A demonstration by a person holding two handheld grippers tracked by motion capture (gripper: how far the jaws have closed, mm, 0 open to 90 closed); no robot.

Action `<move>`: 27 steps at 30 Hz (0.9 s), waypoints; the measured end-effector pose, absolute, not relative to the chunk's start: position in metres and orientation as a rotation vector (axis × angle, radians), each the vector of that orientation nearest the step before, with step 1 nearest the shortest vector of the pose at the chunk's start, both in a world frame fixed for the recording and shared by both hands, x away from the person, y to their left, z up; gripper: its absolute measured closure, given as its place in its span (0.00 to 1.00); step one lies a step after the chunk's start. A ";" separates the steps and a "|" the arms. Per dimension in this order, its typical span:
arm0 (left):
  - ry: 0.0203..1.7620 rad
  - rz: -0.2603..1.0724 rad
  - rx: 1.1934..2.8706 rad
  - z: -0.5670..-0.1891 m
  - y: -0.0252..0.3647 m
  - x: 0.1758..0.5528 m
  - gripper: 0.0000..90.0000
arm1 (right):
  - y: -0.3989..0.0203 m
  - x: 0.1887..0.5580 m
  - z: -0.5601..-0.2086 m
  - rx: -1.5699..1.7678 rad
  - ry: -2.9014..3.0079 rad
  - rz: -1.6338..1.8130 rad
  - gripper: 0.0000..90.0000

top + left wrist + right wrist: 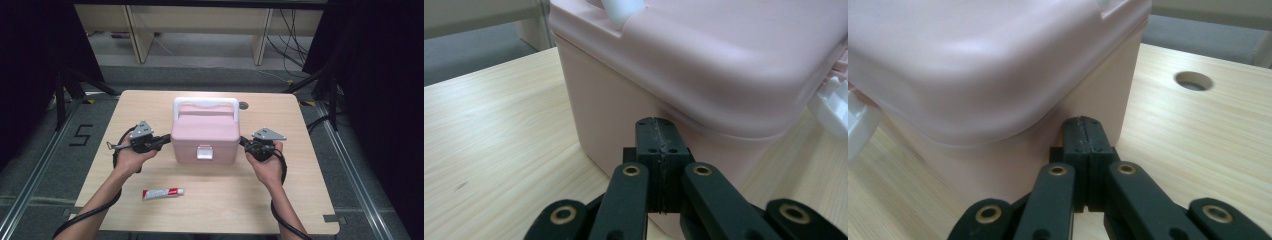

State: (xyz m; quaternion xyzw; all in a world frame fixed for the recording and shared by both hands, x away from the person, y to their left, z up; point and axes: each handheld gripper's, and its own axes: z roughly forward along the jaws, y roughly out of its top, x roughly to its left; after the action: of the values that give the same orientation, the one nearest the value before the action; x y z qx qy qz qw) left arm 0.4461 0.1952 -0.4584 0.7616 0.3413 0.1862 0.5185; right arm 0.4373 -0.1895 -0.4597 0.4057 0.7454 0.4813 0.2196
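Found pink rigid plastic lidded box (pixel 205 132) with white handle mid-counter (pixel 300 200), flanked by left gripper (pixel 659 150) and right gripper (pixel 1083 145), jaws pressed together, empty, at its sides. Judged light, stiff, slippery-walled; best taken by handle or squeezed between sides.

Box (pixel 205 132) between both claws, tube (pixel 163 193) in front

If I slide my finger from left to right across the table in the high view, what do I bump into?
left gripper → pink box → right gripper
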 end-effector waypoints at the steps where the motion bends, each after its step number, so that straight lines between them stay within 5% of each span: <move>1: 0.822 0.449 1.826 -0.459 0.201 0.445 1.00 | -0.185 0.437 -0.459 1.118 2.076 1.319 1.00; 27: 0.937 0.528 1.773 -0.465 0.282 0.411 1.00 | -0.107 0.427 -0.458 0.996 2.217 1.362 1.00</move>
State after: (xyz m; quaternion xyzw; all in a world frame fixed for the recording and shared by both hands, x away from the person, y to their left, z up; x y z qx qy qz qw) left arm 0.4106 0.2823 -0.4648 0.7361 0.3888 0.2191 0.5089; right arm 0.4266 -0.1069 -0.4584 0.3518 0.7833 0.4812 0.1767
